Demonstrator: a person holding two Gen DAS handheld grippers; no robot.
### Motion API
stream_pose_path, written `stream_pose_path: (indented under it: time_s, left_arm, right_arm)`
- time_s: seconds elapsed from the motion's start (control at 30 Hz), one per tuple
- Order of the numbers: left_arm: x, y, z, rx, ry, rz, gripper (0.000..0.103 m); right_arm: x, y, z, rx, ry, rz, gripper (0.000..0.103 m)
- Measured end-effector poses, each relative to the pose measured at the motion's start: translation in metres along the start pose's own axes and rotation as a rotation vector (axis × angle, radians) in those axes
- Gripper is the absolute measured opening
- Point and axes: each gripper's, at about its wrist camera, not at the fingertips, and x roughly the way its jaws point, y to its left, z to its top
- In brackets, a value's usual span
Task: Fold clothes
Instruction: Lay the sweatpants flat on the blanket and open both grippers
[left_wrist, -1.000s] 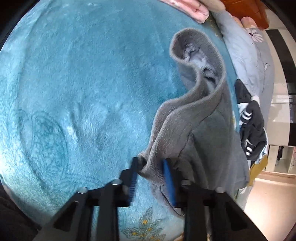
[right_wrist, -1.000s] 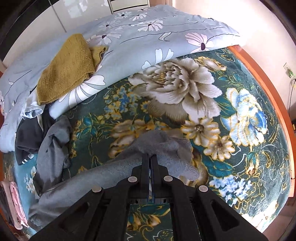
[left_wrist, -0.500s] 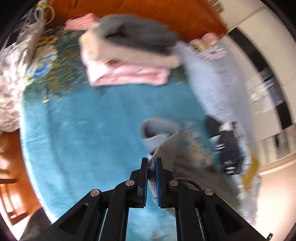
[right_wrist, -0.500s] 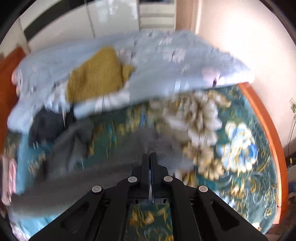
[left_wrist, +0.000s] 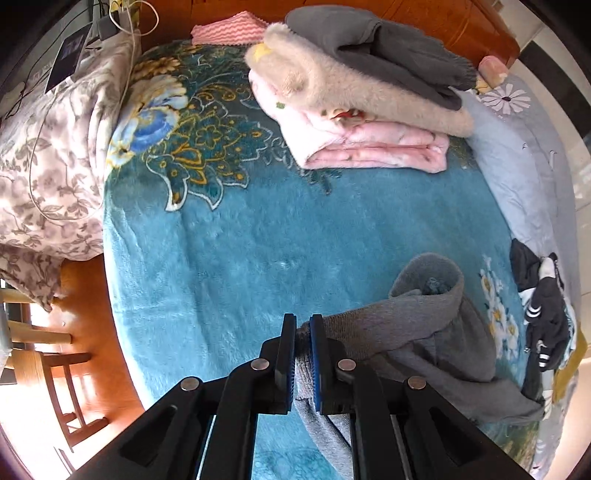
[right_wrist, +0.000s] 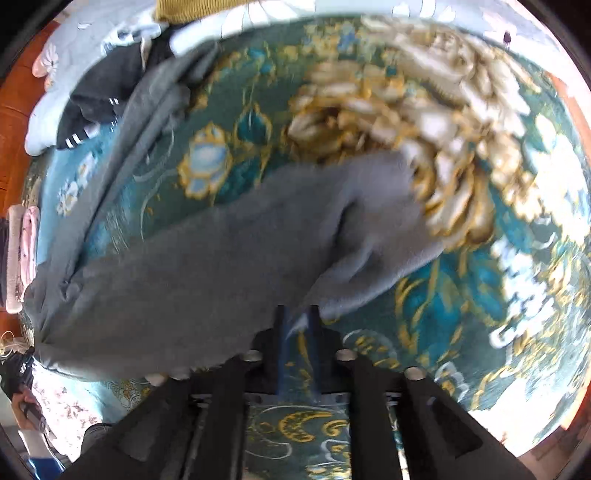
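You worked over a bed covered by a teal plush blanket (left_wrist: 258, 251) patterned with gold and blue flowers, which filled most of both views. A wooden headboard (left_wrist: 424, 14) ran along the far edge, and a floral pillow (left_wrist: 48, 166) with a white cable draped over it lay at the left. Near the headboard sat a stack of folded clothes (left_wrist: 362, 96): pink at the bottom, cream fleece in the middle, dark grey on top. A pale blue flowered quilt (left_wrist: 517, 155) lay along the right side, with a black garment with white stripes (left_wrist: 543, 314) crumpled beside it. Wooden flooring and a chair showed beyond the bed's left edge.

The grey sweater (left_wrist: 417, 332) lay on the blanket in front of you, stretched between the two grippers. In the right wrist view, which was blurred, its long axis ran from the lower left up toward the right, with a rounded end (right_wrist: 369, 192) over the large cream flower.

Your left gripper (left_wrist: 303, 328) was nearly closed, pinching a fold of the sweater's edge between its blue pads. Your right gripper (right_wrist: 297, 325) had its jaws narrowly apart at the sweater's edge; whether it gripped the cloth I cannot tell.
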Motion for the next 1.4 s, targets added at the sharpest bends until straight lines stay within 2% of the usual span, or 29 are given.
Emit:
stream_pose_path:
  time_s: [0.07,0.17,0.3,0.37,0.43,0.57,0.6,0.63,0.67,0.7,0.83,0.93,1.07,1.17,1.23,1.27,1.3,1.4]
  left_arm:
    - [0.012,0.006,0.000,-0.021,0.028,0.012,0.008]
    - [0.021,0.009,-0.007,-0.027,0.049,0.010,0.008]
    - [0.014,0.011,-0.015,-0.016,0.045,-0.017,0.014]
    - [0.006,0.013,-0.016,-0.018,0.034,-0.033,0.021]
    - [-0.006,0.015,-0.016,-0.036,0.004,-0.034,0.035]
    - [-0.028,0.010,-0.019,-0.058,-0.040,-0.086,0.040]
    - [-0.030,0.004,-0.020,-0.040,-0.042,-0.095,0.041]
    - [-0.032,-0.003,-0.021,-0.023,-0.043,-0.103,0.041]
    - [-0.034,-0.010,-0.022,-0.005,-0.042,-0.112,0.041]
    - [-0.034,-0.017,-0.024,0.015,-0.037,-0.123,0.041]
    - [-0.032,-0.042,-0.040,0.080,-0.016,-0.170,0.041]
    - [-0.023,-0.056,-0.056,0.121,0.017,-0.176,0.041]
    - [-0.004,-0.070,-0.079,0.152,0.086,-0.158,0.041]
    - [0.002,-0.076,-0.090,0.158,0.113,-0.153,0.041]
    - [0.004,-0.078,-0.094,0.146,0.119,-0.155,0.041]
    - [0.005,-0.079,-0.096,0.139,0.121,-0.155,0.041]
    - [0.006,-0.080,-0.097,0.133,0.124,-0.156,0.042]
    - [0.009,-0.083,-0.103,0.114,0.132,-0.158,0.047]
  right_arm:
    - [-0.011,-0.015,0.004,0.043,-0.051,0.012,0.049]
    - [-0.007,-0.053,0.007,0.188,-0.085,-0.016,0.050]
    - [0.024,-0.083,0.004,0.357,-0.035,0.038,0.050]
    - [0.035,-0.091,0.002,0.423,-0.016,0.077,0.049]
    - [0.043,-0.098,0.001,0.483,-0.009,0.076,0.050]
    - [0.053,-0.110,0.001,0.587,-0.032,0.073,0.050]
    - [0.054,-0.110,0.001,0.606,-0.034,0.070,0.046]
    - [0.053,-0.109,0.002,0.617,-0.035,0.055,0.039]
    - [0.052,-0.107,0.004,0.618,-0.033,0.039,0.015]
    - [0.048,-0.102,0.007,0.590,-0.036,0.017,0.005]
    - [0.019,-0.087,0.018,0.417,-0.091,-0.048,0.005]
    - [0.000,-0.085,0.019,0.314,-0.125,-0.081,0.005]
    - [0.036,-0.107,-0.007,0.397,-0.020,-0.153,0.005]
    - [0.045,-0.105,-0.007,0.419,0.004,-0.163,0.005]
    - [0.041,-0.108,0.002,0.438,0.001,-0.163,0.016]
    - [0.034,-0.110,0.005,0.458,-0.023,-0.174,0.038]
    - [0.027,-0.113,0.009,0.478,-0.047,-0.184,0.054]
    - [0.007,-0.117,0.026,0.544,-0.134,-0.202,0.054]
